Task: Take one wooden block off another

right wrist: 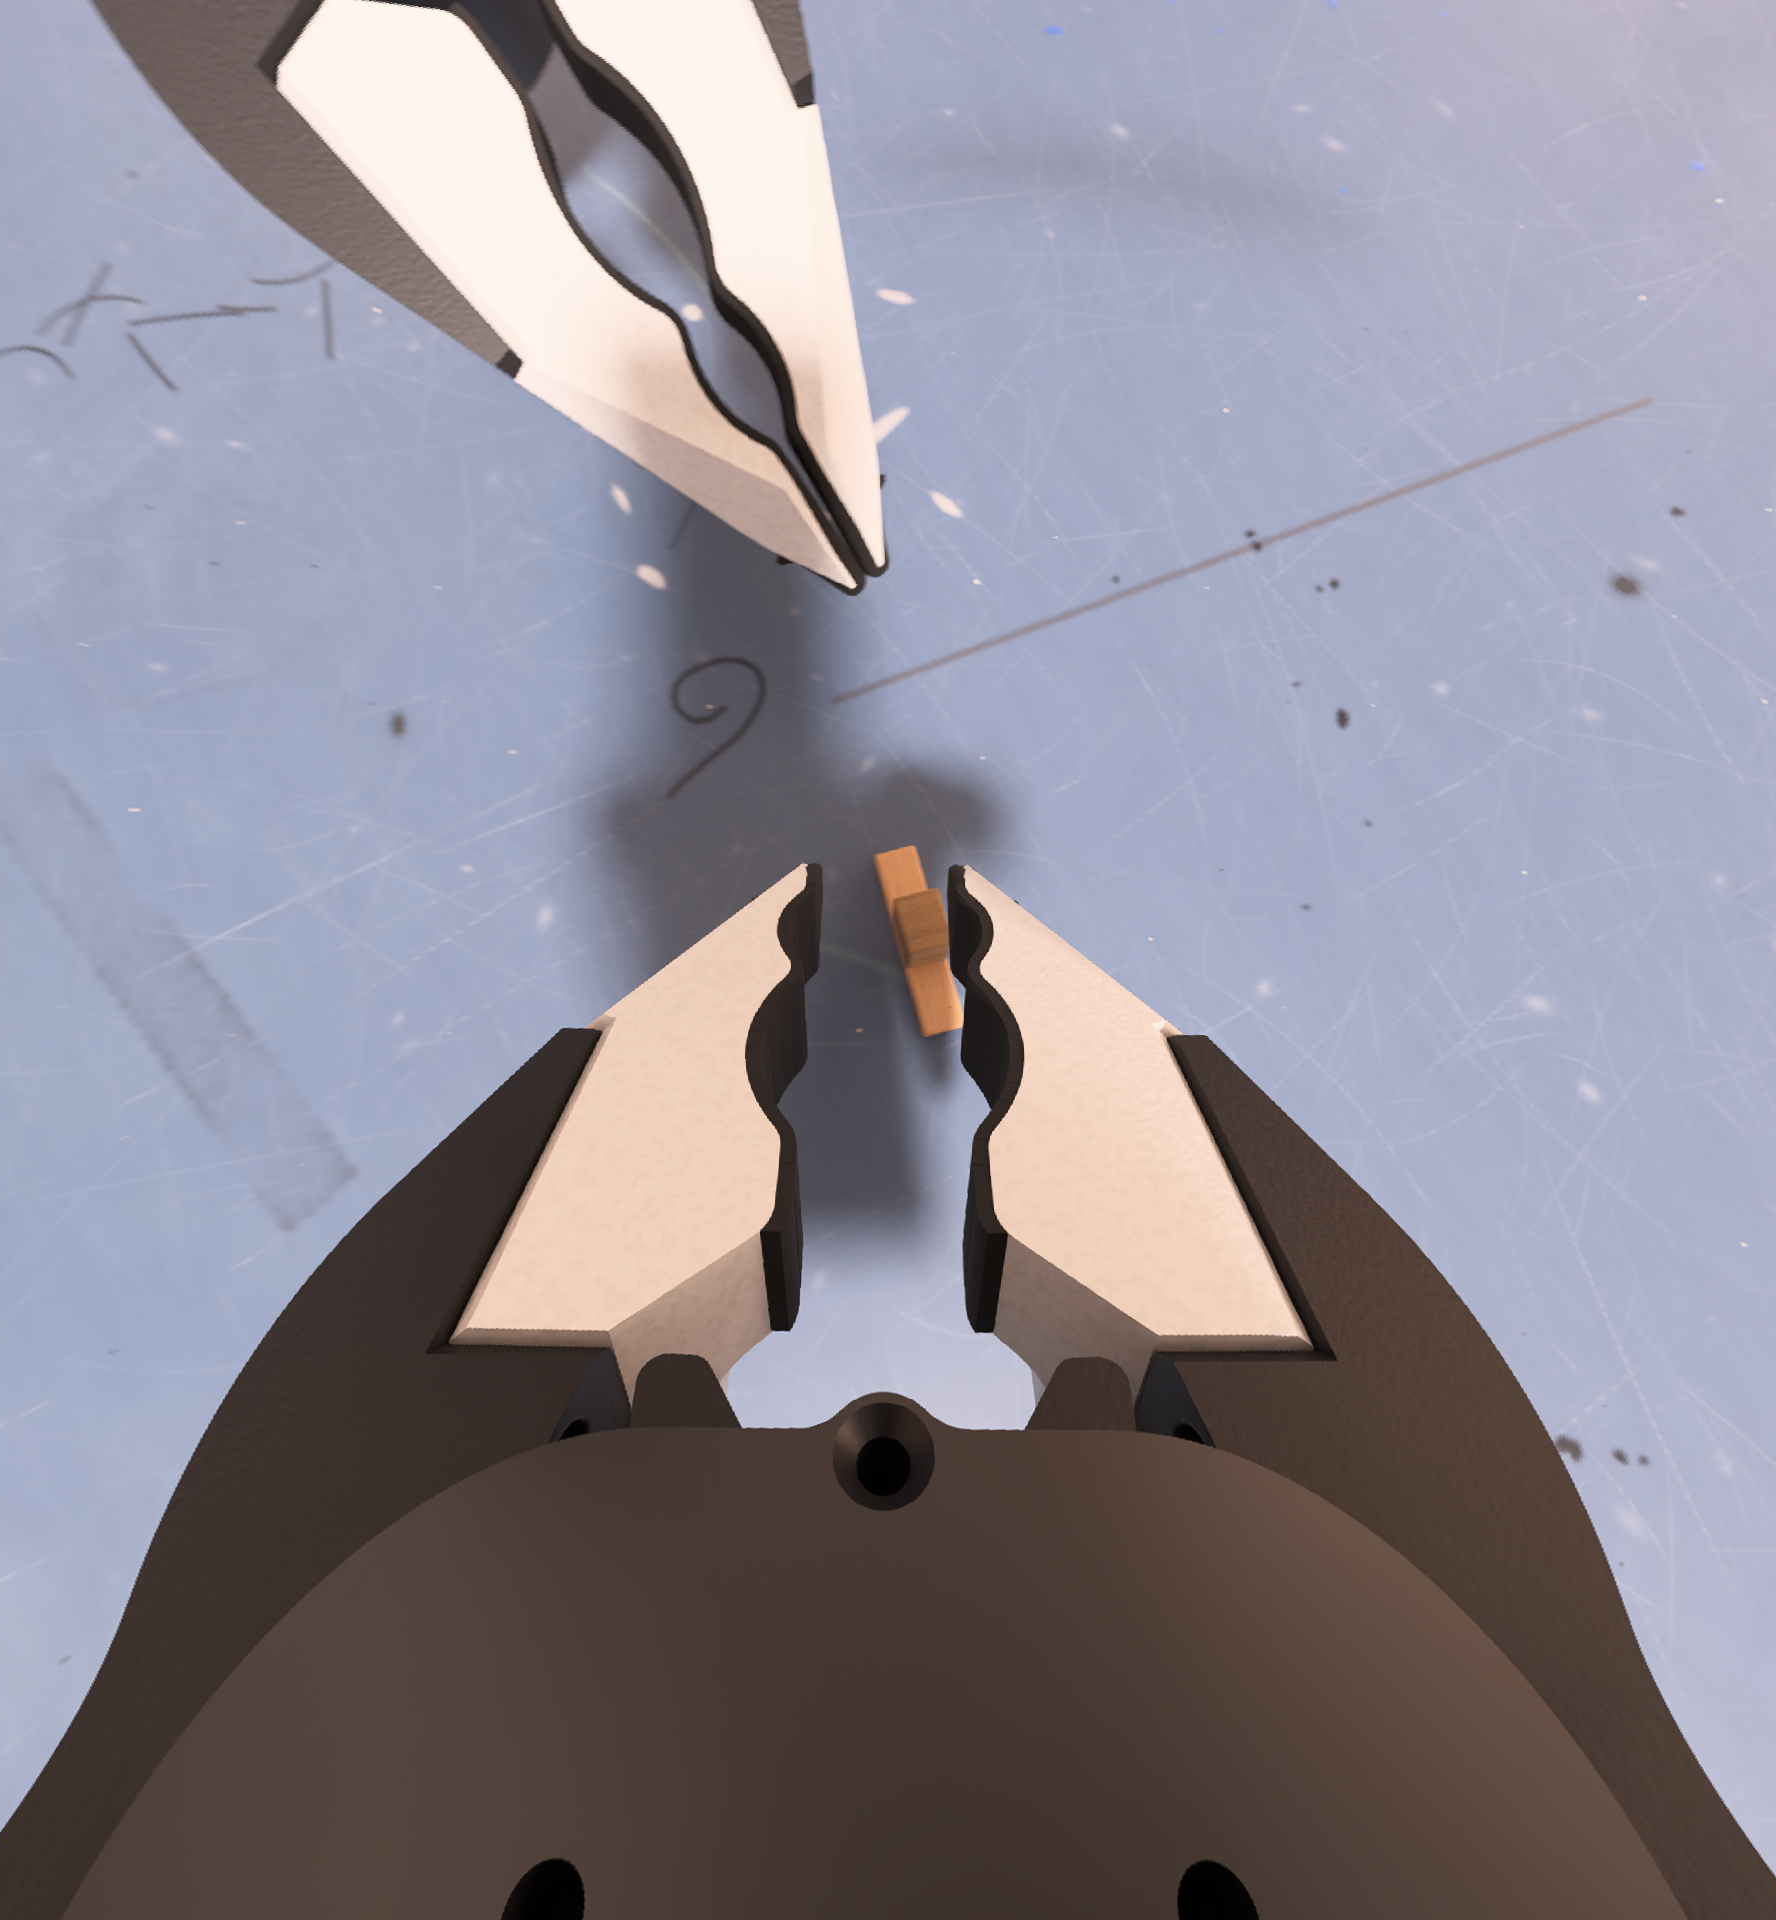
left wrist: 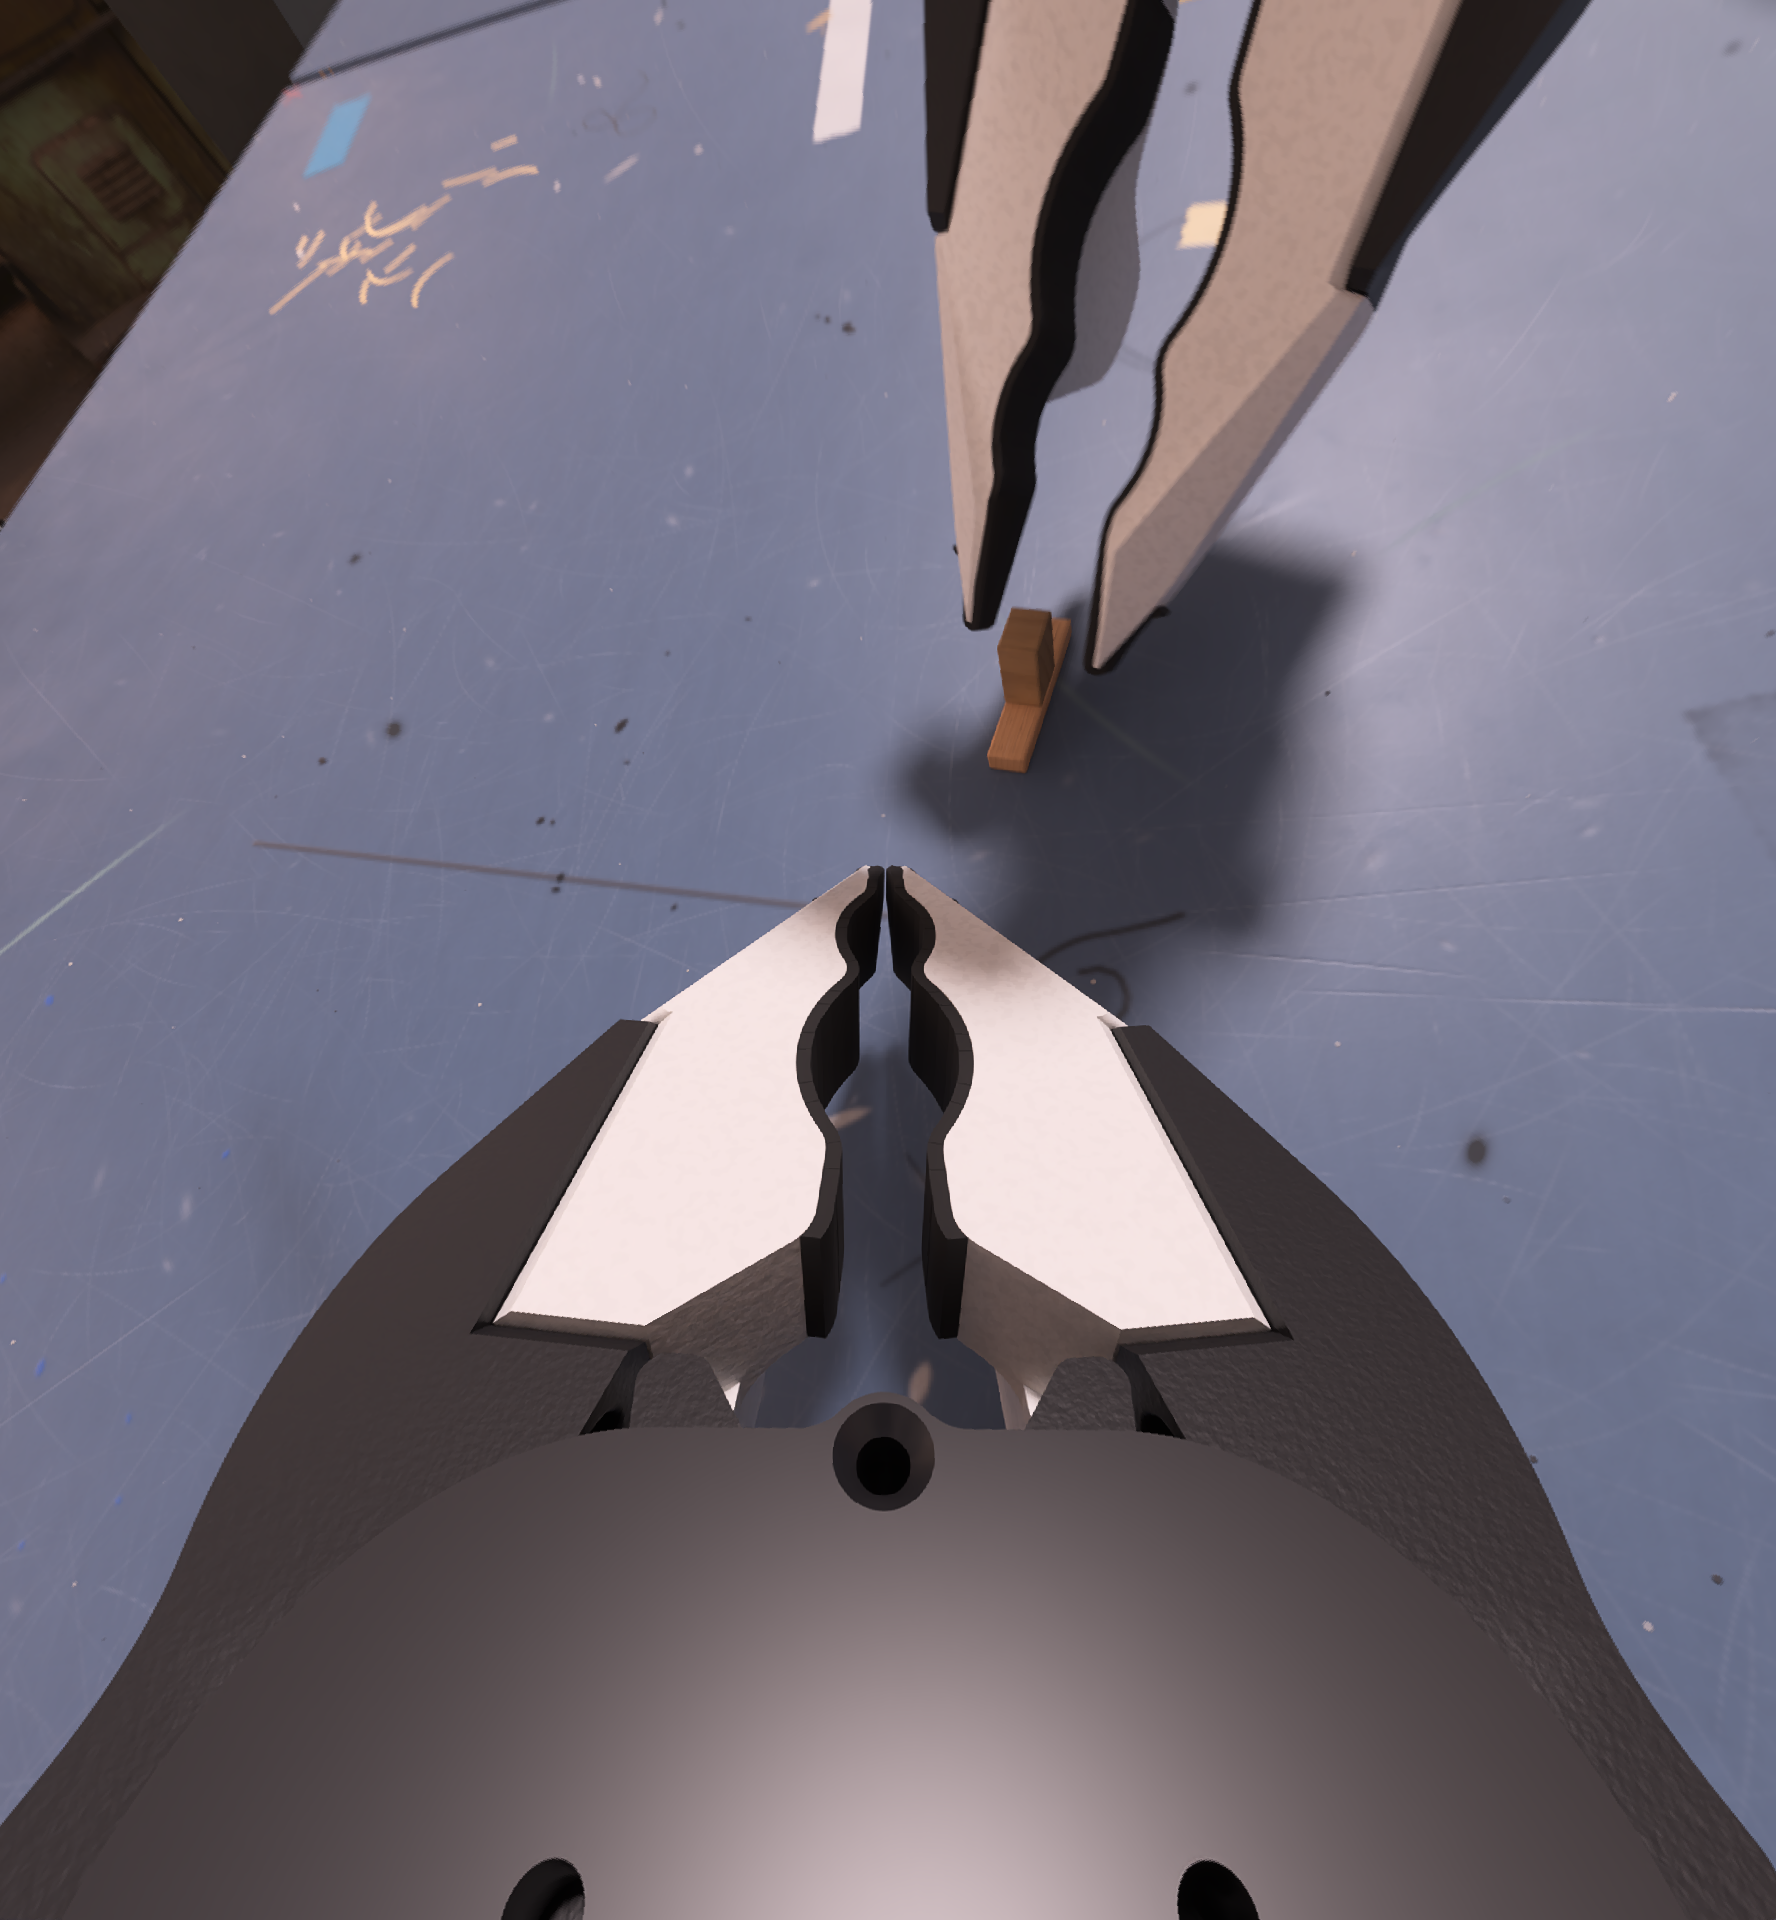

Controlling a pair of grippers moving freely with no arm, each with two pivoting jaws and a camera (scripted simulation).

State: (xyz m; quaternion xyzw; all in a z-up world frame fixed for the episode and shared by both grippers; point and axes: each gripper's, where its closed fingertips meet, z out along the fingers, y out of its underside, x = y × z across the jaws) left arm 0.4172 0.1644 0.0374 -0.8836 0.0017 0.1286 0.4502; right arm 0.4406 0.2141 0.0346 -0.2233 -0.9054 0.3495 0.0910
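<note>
A small wooden cube (left wrist: 1025, 645) (right wrist: 917, 928) sits on top of a flat, long wooden block (left wrist: 1021, 727) (right wrist: 932, 1000) that lies on the blue table (left wrist: 448, 623). My right gripper (right wrist: 884, 883) is open, with its fingertips on either side of the cube, just above the table; the cube is closer to its right finger. It also shows in the left wrist view (left wrist: 1040, 644), coming down from the top. My left gripper (left wrist: 884, 873) is shut and empty, a short way from the blocks. It also shows in the right wrist view (right wrist: 866, 578).
The blue tabletop is scratched and speckled, with scribble marks (left wrist: 375, 244), a blue patch (left wrist: 336, 133) and a white strip (left wrist: 842, 68) at the far side. The table's left edge (left wrist: 84, 384) borders a dark background with a cabinet.
</note>
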